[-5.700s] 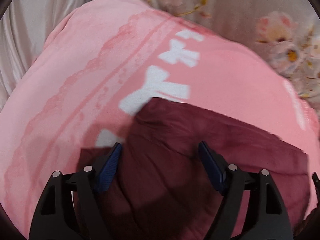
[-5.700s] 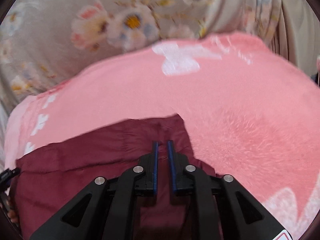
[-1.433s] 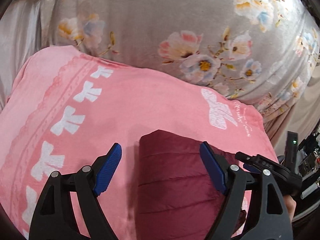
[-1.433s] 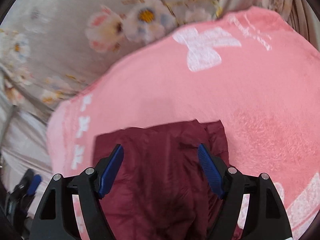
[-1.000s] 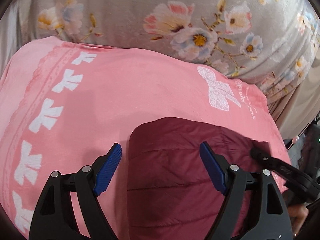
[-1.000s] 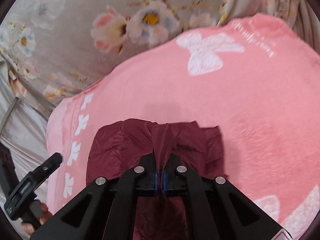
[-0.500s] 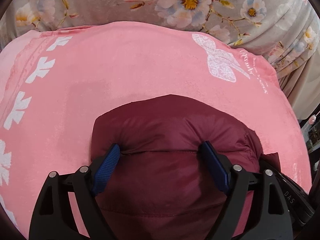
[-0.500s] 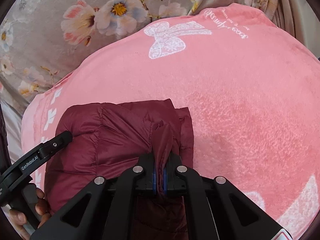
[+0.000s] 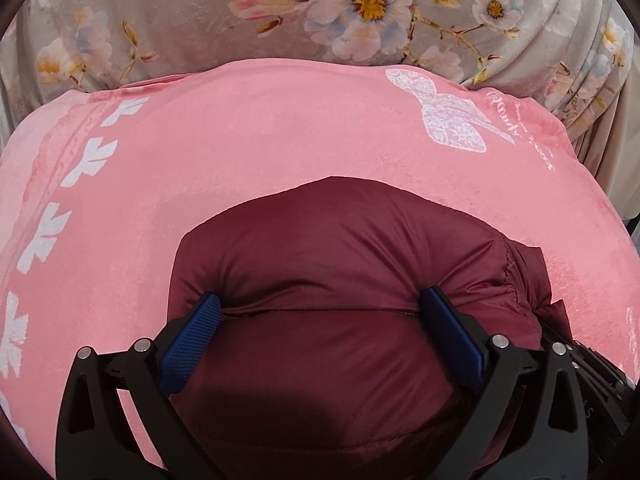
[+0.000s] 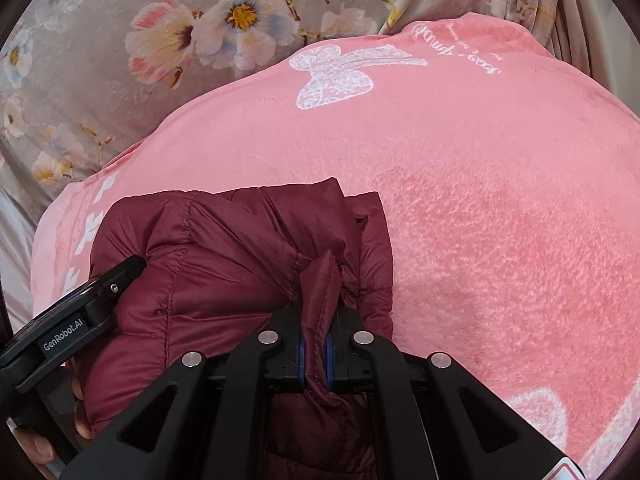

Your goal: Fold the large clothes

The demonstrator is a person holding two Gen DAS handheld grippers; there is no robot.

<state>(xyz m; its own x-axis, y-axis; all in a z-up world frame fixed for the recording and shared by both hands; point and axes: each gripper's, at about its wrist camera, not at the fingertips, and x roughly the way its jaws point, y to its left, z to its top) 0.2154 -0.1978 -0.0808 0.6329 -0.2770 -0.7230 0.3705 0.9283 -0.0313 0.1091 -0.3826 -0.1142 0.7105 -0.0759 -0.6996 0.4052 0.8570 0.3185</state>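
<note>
The maroon quilted puffer jacket [image 9: 352, 280], bundled on the pink fleece blanket [image 9: 280, 128], is judged light, springy and slippery, so a stitched fold is pinched by the right gripper [image 10: 316, 360] while the left gripper [image 9: 320, 320], fingers apart, presses it flat.

A maroon quilted jacket [image 9: 352, 280] lies on a pink blanket [image 9: 240, 152] with white bows; beyond it, grey floral sheet [image 9: 200, 12].

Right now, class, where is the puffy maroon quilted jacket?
The puffy maroon quilted jacket lies bundled on the pink fleece blanket, low centre in both wrist views, between the left gripper's open fingers, with the right gripper pinching a fold.
</note>
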